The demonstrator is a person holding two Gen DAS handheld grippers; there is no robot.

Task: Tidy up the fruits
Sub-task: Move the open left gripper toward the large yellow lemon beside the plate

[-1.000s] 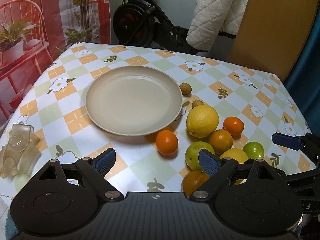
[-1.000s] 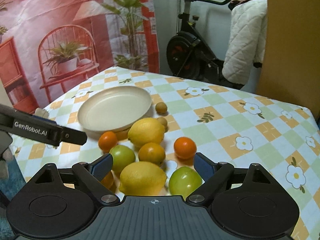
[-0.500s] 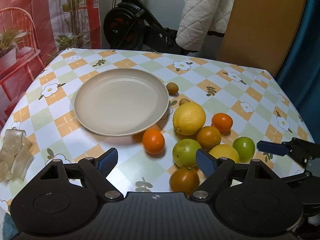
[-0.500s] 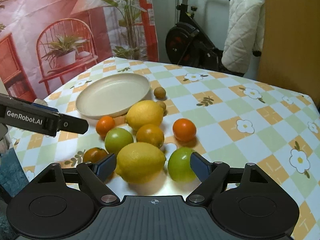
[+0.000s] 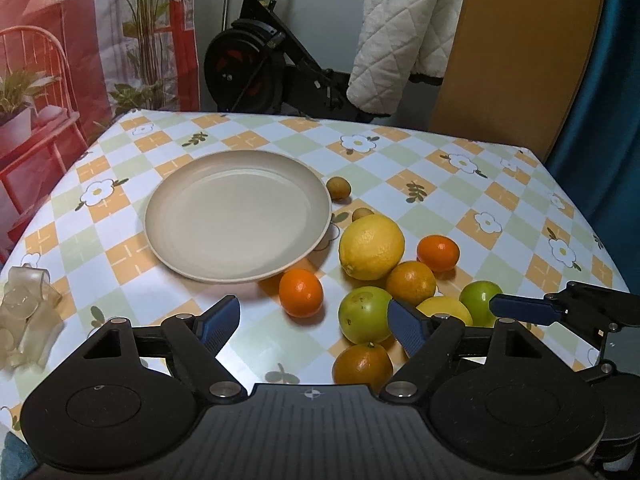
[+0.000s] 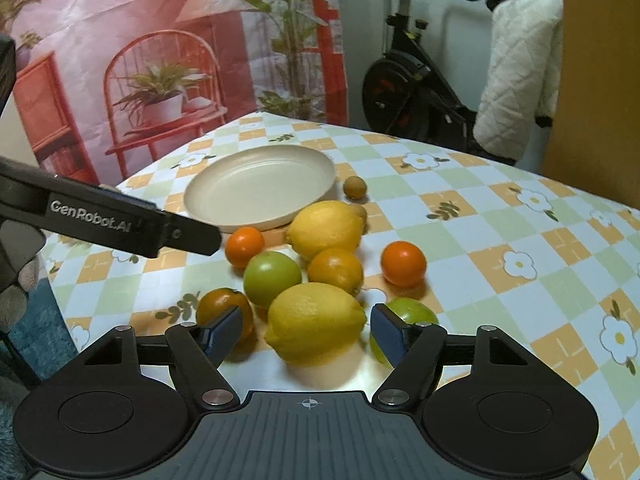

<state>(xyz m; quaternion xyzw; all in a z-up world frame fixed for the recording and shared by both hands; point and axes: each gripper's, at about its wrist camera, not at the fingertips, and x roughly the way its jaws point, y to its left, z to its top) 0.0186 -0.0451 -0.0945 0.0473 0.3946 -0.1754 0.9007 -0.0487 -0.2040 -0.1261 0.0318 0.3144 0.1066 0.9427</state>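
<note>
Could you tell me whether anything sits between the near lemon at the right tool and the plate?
Yes. The right tool, jaws closing, frames the near lemon without visibly touching it. Between it and the plate lie a green fruit, an orange and a second lemon, so it would probably need lifting over them.

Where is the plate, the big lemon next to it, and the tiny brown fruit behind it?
plate (image 5: 192, 224): left wrist view, bare inner floor near its left side.
big lemon (image 5: 371, 247): left wrist view, middle of its yellow skin.
tiny brown fruit (image 5: 338, 188): left wrist view, its centre.
</note>
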